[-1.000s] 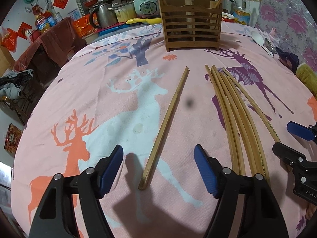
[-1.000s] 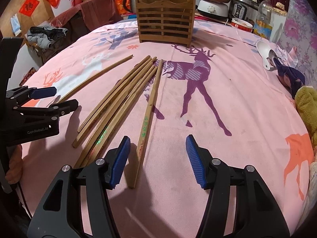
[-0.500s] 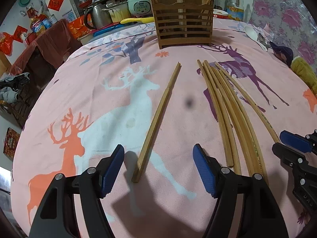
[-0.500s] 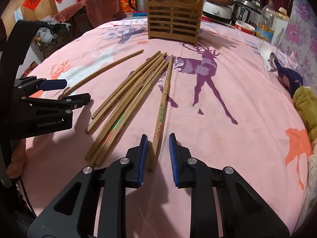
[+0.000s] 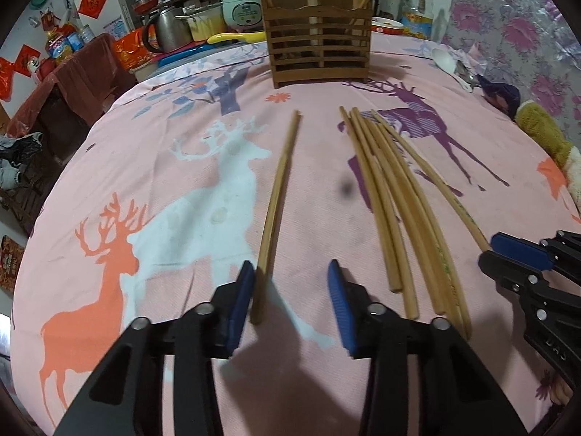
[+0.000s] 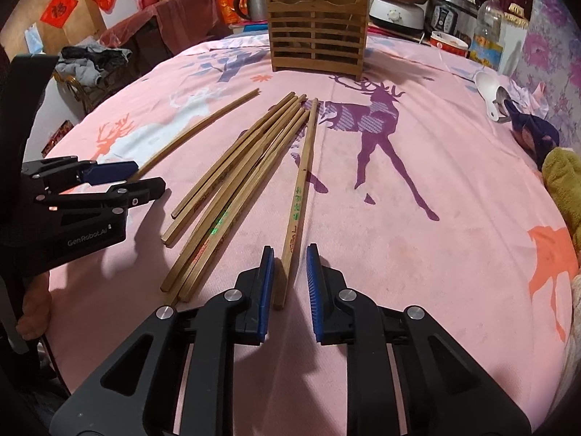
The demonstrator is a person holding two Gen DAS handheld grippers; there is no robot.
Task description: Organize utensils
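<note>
A slatted wooden utensil holder (image 5: 319, 51) (image 6: 316, 36) stands at the far side of the pink deer-print tablecloth (image 5: 152, 189), with a few sticks upright in it. One lone chopstick (image 5: 279, 189) (image 6: 196, 134) lies to the left. My left gripper (image 5: 290, 272) (image 6: 120, 181) is closing around its near end; the left pad touches it and the right pad stands clear. A bundle of several chopsticks (image 5: 392, 196) (image 6: 236, 181) lies in the middle. My right gripper (image 6: 290, 250) (image 5: 508, 250) is closing around the near end of the green-printed chopstick (image 6: 303, 178), with a gap still showing.
A white spoon (image 6: 488, 87), a dark blue cloth (image 6: 533, 130) and an olive towel (image 6: 563, 174) lie at the right edge. Kettle, rice cookers and bottles crowd the space behind the holder. The table drops off at the left toward cluttered furniture.
Both pairs of jaws have narrowed. The right ones drew in around the green-printed chopstick first. The left ones then narrowed around the lone chopstick's end, which now touches the left pad.
</note>
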